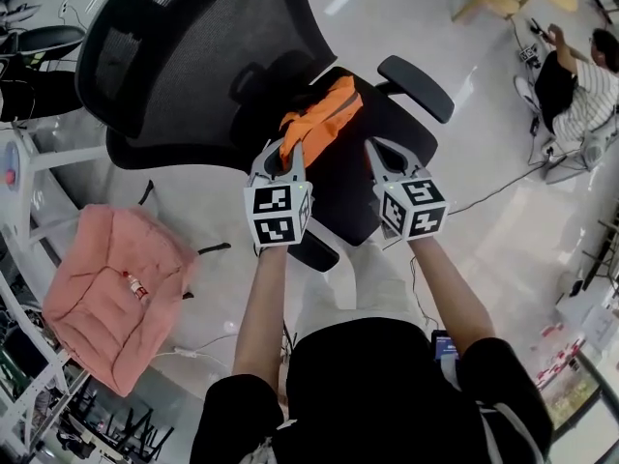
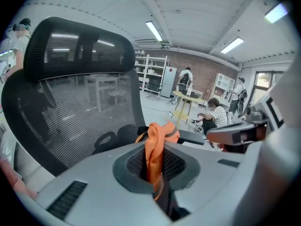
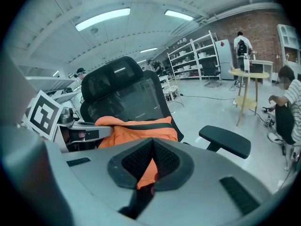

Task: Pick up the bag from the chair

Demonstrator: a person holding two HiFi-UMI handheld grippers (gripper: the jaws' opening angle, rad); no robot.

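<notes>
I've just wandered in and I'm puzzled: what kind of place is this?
Probably a lab or workshop: metal shelving racks against a brick wall, long ceiling strip lights, and a mesh office chair.

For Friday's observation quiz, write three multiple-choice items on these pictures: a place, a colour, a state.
1. Where is the bag? A over the chair seat; B on the floor; C on a table.
2. What colour is the bag? A blue; B orange; C green.
3. How is the left gripper? A open, empty; B out of view; C shut on the bag.
Key: 1 A, head view shows it over the seat; 2 B, orange in every view; 3 C, its jaws pinch orange fabric.
</notes>
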